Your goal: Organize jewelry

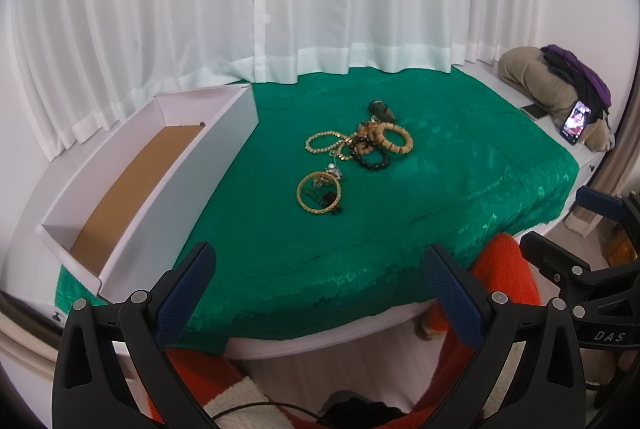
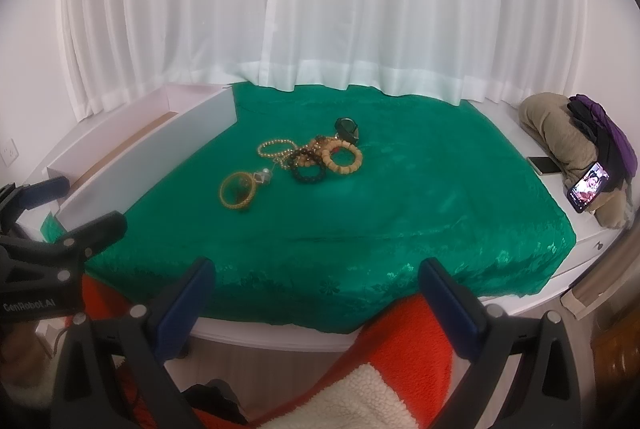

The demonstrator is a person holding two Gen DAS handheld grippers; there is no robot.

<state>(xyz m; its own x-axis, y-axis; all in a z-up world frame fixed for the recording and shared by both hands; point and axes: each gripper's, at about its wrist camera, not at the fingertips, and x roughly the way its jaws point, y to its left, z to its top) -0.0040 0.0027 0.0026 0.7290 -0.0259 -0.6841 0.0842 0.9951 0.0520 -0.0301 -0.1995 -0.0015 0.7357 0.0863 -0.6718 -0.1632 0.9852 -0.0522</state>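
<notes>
The left tongs [image 1: 320, 281] hover at the desk's near edge, level, fingers wide apart and holding nothing. The right tongs [image 2: 316, 285] sit likewise beside them, spread apart and bare. One tool body reads "DAS", the other "GenRobot.AI". Toward 12 o'clock on the green cloth [image 1: 440, 189] lies the jewelry pile [image 1: 352, 153], a gold bangle [image 1: 319, 192] nearest. At 10 o'clock stands an open white box [image 1: 132, 185].

Green cloth [image 1: 400, 229]; gold bangle [image 1: 319, 192]; black bead bracelet [image 1: 374, 161], possibly brownish; white box [image 1: 180, 181].
</notes>
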